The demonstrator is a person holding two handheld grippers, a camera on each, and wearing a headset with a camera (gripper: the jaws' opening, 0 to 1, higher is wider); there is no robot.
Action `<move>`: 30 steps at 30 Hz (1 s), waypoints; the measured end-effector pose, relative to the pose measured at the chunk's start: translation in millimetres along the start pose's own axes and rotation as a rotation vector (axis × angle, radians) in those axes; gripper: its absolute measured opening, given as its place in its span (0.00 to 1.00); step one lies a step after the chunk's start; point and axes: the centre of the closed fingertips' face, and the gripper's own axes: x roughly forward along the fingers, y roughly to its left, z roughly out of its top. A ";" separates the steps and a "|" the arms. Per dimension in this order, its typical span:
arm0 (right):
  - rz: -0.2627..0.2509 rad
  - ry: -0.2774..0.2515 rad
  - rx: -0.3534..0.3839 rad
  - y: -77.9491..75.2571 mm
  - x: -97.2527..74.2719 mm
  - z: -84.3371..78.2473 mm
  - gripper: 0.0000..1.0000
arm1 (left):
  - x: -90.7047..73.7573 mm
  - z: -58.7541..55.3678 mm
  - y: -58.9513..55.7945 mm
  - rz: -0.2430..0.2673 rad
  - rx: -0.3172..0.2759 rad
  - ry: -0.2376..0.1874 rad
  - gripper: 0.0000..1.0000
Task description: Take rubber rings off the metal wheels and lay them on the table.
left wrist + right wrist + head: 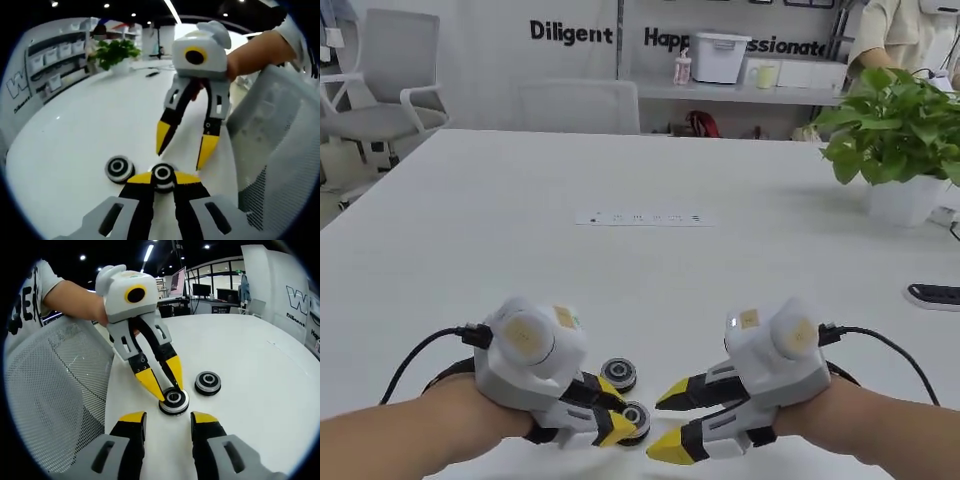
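Two small metal wheels with dark rings lie near the front edge of the white table. My left gripper is shut on the nearer wheel, which sits between its yellow tips. The second wheel lies free just beyond it. My right gripper faces the left one from the right, open, tips a short way from the held wheel. In the right gripper view its own jaws stand apart just short of the held wheel, with the left gripper on it and the free wheel beyond.
A potted plant stands at the table's right edge, with a black device nearer. A thin printed strip lies mid-table. Chairs stand behind the far edge. A mesh chair back is close beside the grippers.
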 end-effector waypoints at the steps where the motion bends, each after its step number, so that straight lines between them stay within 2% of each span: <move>1: 0.001 0.000 0.000 0.2 0.1 0.1 0.33 | 0.1 -0.2 0.1 0.000 -0.001 0.002 0.16; 7: -0.003 -0.010 -0.003 0.6 1.1 3.5 0.33 | 1.6 -1.2 2.6 0.018 -0.010 0.017 0.14; 11: -0.010 -0.014 0.009 -1.6 2.7 2.4 0.33 | 2.0 0.0 2.6 0.019 -0.010 0.005 0.14; 14: -0.015 -0.027 0.047 -4.2 4.8 2.6 0.33 | 1.9 -0.1 2.3 0.028 0.012 0.009 0.14; 17: -0.009 -0.042 0.069 -3.0 5.8 4.8 0.33 | 1.1 -0.1 2.1 0.032 0.003 0.008 0.13; 21: -0.006 -0.030 0.069 -1.2 12.2 2.2 0.31 | 0.4 -0.6 1.9 0.034 0.003 0.005 0.13; 27: -0.032 -0.038 0.097 -6.9 16.2 4.4 0.30 | -0.1 -0.8 1.5 0.047 0.012 0.005 0.13; 30: -0.049 -0.024 0.109 -8.2 20.3 1.5 0.28 | -0.1 -0.6 1.9 0.049 0.008 0.001 0.13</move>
